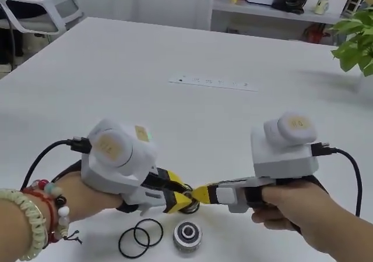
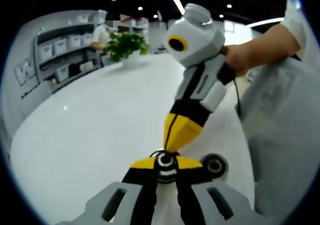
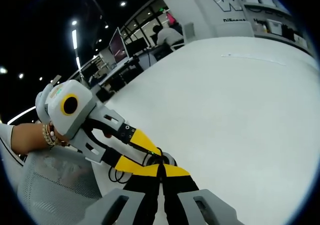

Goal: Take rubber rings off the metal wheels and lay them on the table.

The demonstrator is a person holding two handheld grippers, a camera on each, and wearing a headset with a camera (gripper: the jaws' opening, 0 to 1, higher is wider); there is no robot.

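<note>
Fingers (image 2: 145,163) of the left gripper (image 2: 166,163) pinch a silvery metal wheel (image 2: 166,158); those of the right gripper (image 2: 170,144), pressed together, touch its rim. Just below lie a second wheel (image 1: 187,236) and two thin black rubber rings (image 1: 141,237)

The held wheel (image 2: 165,161) is largely covered by the yellow tips of the left gripper (image 1: 184,201) and right gripper (image 1: 198,195) meeting on it, so whether the right one's closed tips pinch a ring cannot be told. Just beside the held wheel, the loose wheel (image 2: 215,164) is part hidden behind a jaw, and the rubber rings (image 3: 115,176) behind the left gripper. Far beyond it, marks on the white strip (image 1: 213,82) are too small to read.
</note>
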